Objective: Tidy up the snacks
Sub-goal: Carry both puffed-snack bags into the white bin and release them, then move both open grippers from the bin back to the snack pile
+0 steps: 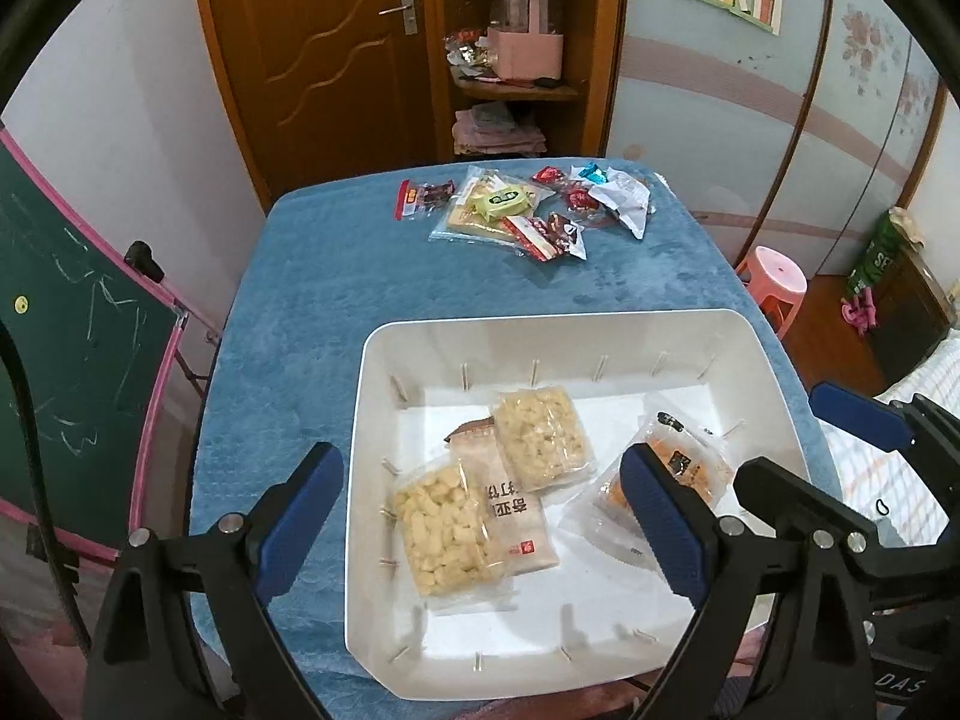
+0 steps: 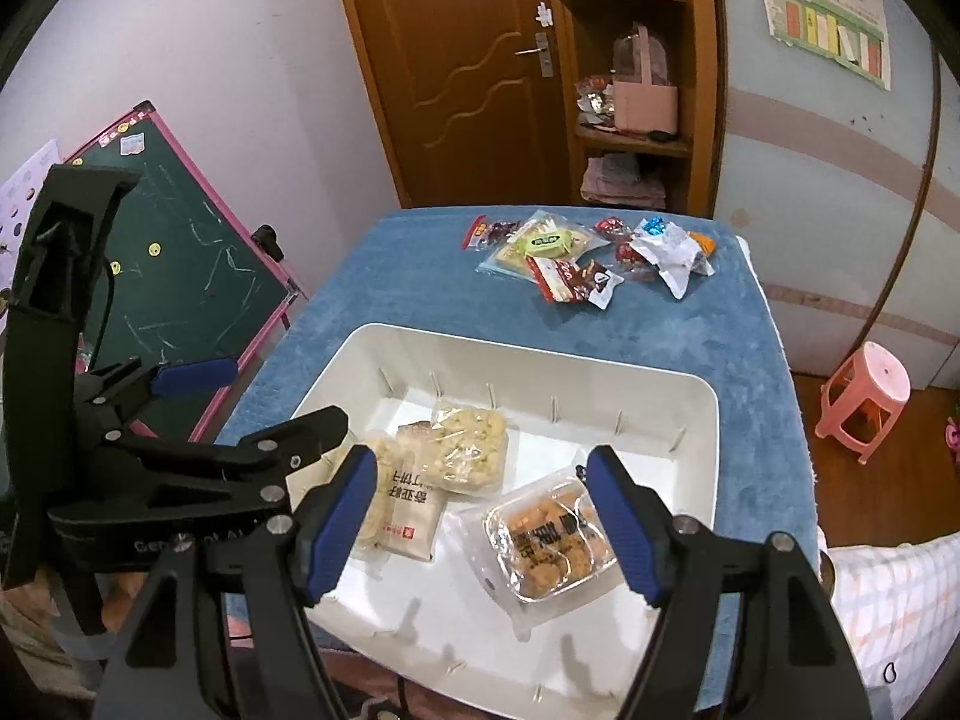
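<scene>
The left gripper hangs above the near left part of a white tray, its 2 blue-padded fingers spread wide with nothing between them. Below the gap lie 2 clear packets of pale yellow puffed pieces, the near puffed packet and the far puffed packet, with a beige sachet printed in dark characters lying between and partly under them. None of these touches the pads.

The right gripper hovers over the near right part of the same tray, jaws also parted and holding nothing. Under its opening rests a clear packet of orange-brown snacks, lying flat on the tray floor just right of the beige sachet. Each gripper shows in the other's view: the left one as a black frame at the left edge, the right one at the right edge.

The tray sits at the near end of a table covered in blue cloth. At the far end, well apart from the tray, lies a loose pile of wrapped snacks in red, green, yellow and white wrappers.

Beyond the table stand a wooden door and open shelves with a pink container. A green chalkboard with a pink frame leans at the left, and a pink stool stands on the floor at the right.
</scene>
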### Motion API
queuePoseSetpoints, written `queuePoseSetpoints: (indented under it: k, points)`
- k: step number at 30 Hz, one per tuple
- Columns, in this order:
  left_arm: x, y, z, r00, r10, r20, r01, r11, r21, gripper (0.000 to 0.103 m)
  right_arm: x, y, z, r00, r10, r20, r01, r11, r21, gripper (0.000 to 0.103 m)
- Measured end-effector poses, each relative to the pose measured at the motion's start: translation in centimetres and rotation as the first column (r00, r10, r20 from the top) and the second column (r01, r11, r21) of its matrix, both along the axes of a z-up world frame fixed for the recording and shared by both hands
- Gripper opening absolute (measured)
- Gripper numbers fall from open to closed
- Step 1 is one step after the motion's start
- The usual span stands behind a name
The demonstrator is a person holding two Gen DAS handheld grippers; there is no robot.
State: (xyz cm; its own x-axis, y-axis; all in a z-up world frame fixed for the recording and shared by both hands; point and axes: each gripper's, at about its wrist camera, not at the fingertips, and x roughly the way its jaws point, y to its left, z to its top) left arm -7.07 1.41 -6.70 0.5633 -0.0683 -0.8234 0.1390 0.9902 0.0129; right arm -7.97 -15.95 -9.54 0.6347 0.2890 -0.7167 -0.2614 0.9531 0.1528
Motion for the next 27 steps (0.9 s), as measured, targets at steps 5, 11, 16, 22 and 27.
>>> queuePoseSetpoints:
  k: [5, 11, 16, 22, 27]
  points:
    - [-0.2, 0.0, -0.1, 1.000, 0.000, -0.001, 0.000, 1.000, -0.010, 0.093, 0.2, 0.0, -0.5, 0.999, -0.016, -0.031, 0.016, 1.000, 0.008, 0.073]
    - [-0.4, 0.8, -0.7, 1.000, -0.004, -0.005, 0.004, 0.999, -0.042, 0.093, 0.2, 0.3, -0.9, 0.997, -0.043, -0.063, 0.043, 0.999, -0.002, 0.073]
    - [-0.5, 1.6, -1.1, 1.000, -0.008, -0.012, 0.007, 0.997, -0.074, 0.093, 0.0, 0.9, -0.9, 0.996, -0.050, -0.074, 0.048, 0.999, -0.023, 0.073]
    - [0.1, 2.7, -1.7, 1.000, 0.016, -0.025, -0.018, 0.996, -0.087, 0.093, 0.6, 1.9, -1.3, 0.996, -0.025, -0.084, 0.022, 0.999, -0.039, 0.073]
    - [1.4, 2.9, -2.6, 0.998, 0.036, -0.050, -0.040, 0.996, -0.076, 0.093, 2.2, 2.1, -2.4, 0.993, -0.009, -0.119, 0.005, 0.999, -0.032, 0.073]
